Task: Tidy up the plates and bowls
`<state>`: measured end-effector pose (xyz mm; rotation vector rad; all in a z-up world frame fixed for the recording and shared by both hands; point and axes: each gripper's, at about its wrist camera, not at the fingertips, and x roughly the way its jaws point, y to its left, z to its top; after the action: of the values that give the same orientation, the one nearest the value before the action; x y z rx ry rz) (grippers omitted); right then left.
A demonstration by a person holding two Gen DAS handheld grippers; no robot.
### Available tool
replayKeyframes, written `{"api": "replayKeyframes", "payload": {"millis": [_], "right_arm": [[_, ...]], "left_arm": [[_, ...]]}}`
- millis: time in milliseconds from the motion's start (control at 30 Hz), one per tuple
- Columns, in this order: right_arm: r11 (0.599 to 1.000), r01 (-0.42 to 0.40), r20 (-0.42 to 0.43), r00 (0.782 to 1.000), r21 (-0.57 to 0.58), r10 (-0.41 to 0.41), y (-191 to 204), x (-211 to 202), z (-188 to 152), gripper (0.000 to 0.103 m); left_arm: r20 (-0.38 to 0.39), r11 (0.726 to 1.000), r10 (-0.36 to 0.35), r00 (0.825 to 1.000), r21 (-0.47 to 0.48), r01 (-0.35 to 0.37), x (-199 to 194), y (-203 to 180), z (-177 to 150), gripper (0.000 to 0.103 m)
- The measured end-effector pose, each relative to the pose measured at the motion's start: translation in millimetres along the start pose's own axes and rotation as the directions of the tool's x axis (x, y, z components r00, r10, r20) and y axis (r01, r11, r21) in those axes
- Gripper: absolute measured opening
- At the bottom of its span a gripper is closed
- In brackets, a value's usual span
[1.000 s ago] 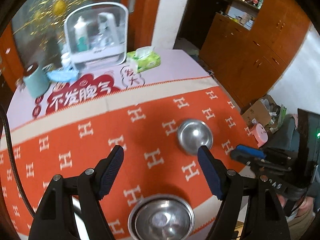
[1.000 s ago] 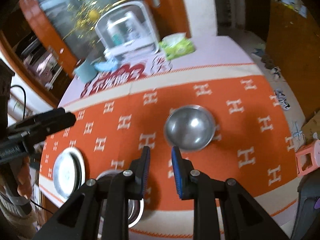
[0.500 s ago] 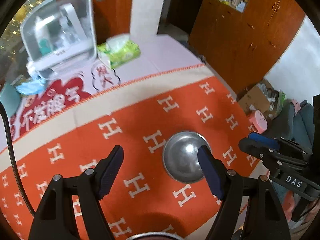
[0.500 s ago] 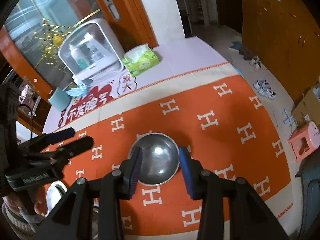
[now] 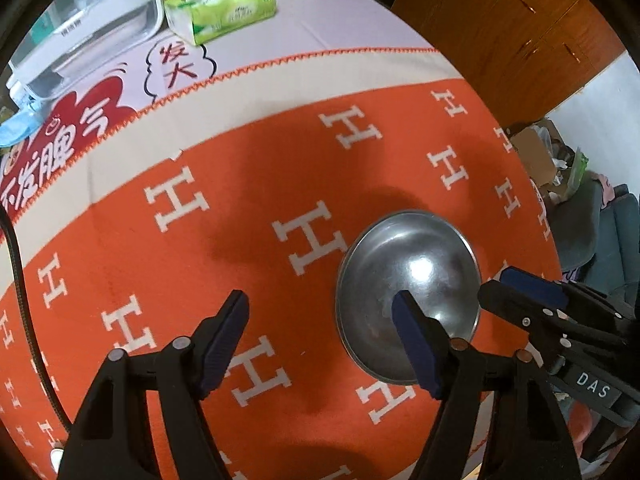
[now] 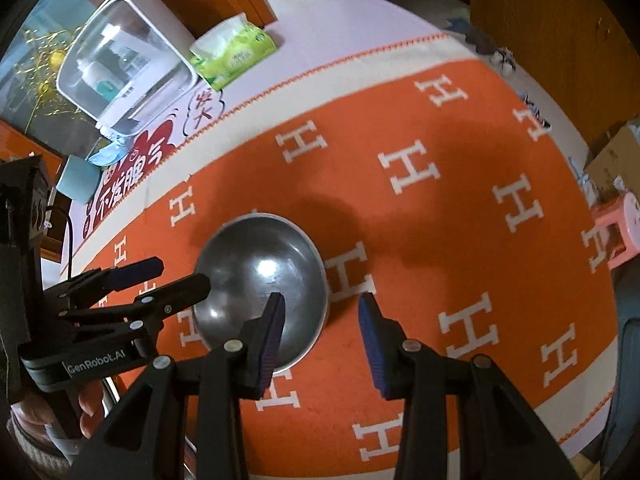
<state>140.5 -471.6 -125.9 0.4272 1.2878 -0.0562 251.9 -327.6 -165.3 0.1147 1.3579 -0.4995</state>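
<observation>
A steel bowl (image 5: 408, 280) stands upright on the orange cloth; it also shows in the right wrist view (image 6: 260, 280). My left gripper (image 5: 324, 336) is open and empty, its right finger over the bowl's near left rim. My right gripper (image 6: 322, 328) is open and empty, straddling the bowl's right rim, left finger over the bowl. Each gripper shows in the other's view, the right one (image 5: 532, 300) just right of the bowl and the left one (image 6: 152, 280) at its left edge.
An orange cloth with white H marks (image 5: 280, 168) covers the table. At the far edge stand a green tissue pack (image 5: 224, 8), a clear-fronted white box (image 6: 128, 64) and a teal cup (image 6: 78, 178). A pink stool (image 6: 624, 220) and cardboard boxes lie beyond the right edge.
Both grippers moved forward and down toward the bowl, which now looks much larger. The right gripper opened wider. The other bowl and plate near the front edge dropped out of view.
</observation>
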Motion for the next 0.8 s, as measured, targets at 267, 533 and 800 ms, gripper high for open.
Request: {"api": "replayKeyframes", "payload": {"millis": [267,533,800], "right_arm": [[0.999,-0.014,-0.054,0.998,0.047,0.017,-11,20,5,0.036],[0.996,-0.067,-0.091,0.993,0.064,0.072,-12,29,3,0.008],[0.995,-0.067,-0.088,0.993,0.070,0.073,-9,23,2,0.008]], "left_arm": [[-0.055,1.000,-0.018,0.998,0.023,0.019,18,-3,1,0.040],[-0.085,0.998,-0.061,0.995,0.019,0.063,25,-3,0,0.008],[-0.083,0.998,-0.055,0.995,0.037,0.058,15,-10,-7,0.007]]}}
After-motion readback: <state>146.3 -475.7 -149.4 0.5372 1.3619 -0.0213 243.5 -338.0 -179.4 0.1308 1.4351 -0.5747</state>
